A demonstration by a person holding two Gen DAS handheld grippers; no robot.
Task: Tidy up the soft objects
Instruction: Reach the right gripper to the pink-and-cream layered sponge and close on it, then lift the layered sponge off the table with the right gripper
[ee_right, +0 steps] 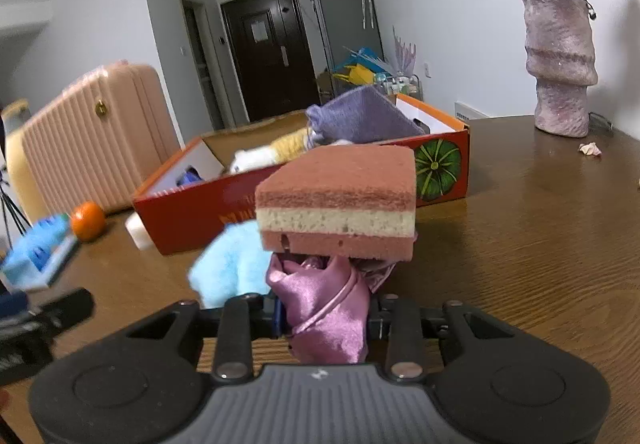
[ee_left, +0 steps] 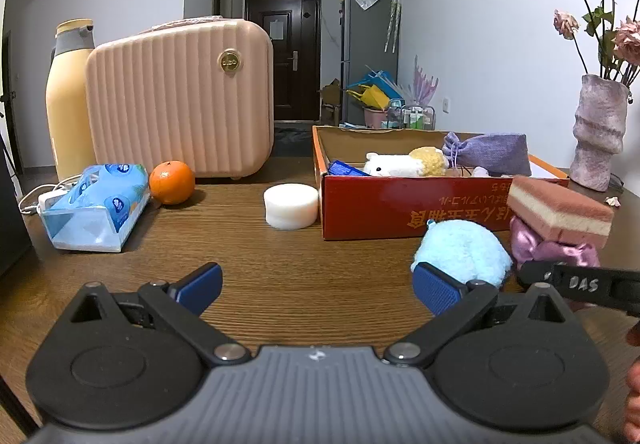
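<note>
Right now the landmark is a red rectangular cardboard box point(ee_left: 384, 204), open at the top, on a brown wooden table point(ee_left: 260, 268). Inside the box lie a white plush toy point(ee_left: 390, 165), a yellow knitted ball point(ee_left: 430, 160) and a purple drawstring fabric pouch point(ee_left: 490, 153).

Just in front of the box's right end, the right gripper point(ee_right: 324, 314) is pinched tight on a shiny pink satin scrunchie point(ee_right: 328, 308), its fingers pressed into the fabric. A pink-and-cream layered rectangular sponge point(ee_right: 340, 204) rests on top of the scrunchie. Touching the scrunchie on its left, also in front of the box, sits a fluffy light-blue plush pouch point(ee_left: 462, 250).

The left gripper point(ee_left: 316, 288) hovers over bare table in front of the box with its blue-padded fingers point(ee_left: 434, 286) spread wide and nothing between them; the right-hand pad is just beside the blue plush.

Against the box's left wall stands a white round foam puck point(ee_left: 291, 205). Further left of the box are an orange fruit point(ee_left: 172, 182), a blue pack of tissues point(ee_left: 96, 204), a ribbed pink hard-shell case point(ee_left: 180, 100) and a cream-yellow flask point(ee_left: 68, 96). To the right of the box stands a mottled pink vase point(ee_left: 598, 132) holding dried roses.
</note>
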